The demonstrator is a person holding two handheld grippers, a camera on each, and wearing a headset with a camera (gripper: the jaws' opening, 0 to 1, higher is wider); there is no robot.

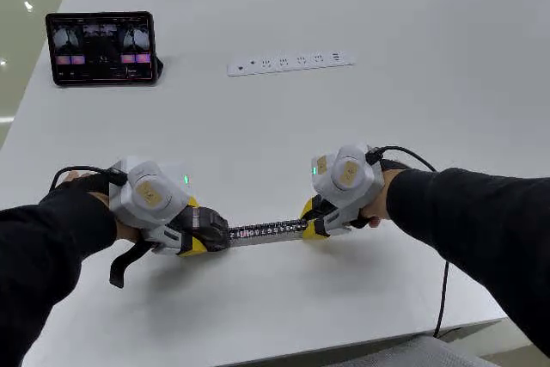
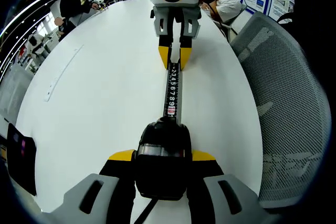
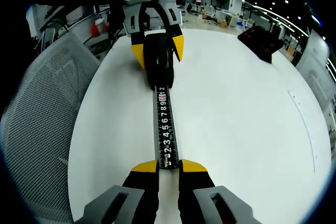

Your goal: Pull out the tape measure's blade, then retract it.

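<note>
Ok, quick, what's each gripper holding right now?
Left gripper: closed on the tape measure case.
Right gripper: closed on the blade tip.

Head view looks down on the table (image 1: pixel 284 126); the gripper views face each other, close along the blade (image 2: pixel 172 90)

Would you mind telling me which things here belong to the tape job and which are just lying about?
In the job: tape measure, held in the left tongs; its blade, pinched by the right tongs.
Lying about: tablet, power strip, mesh chair.
</note>
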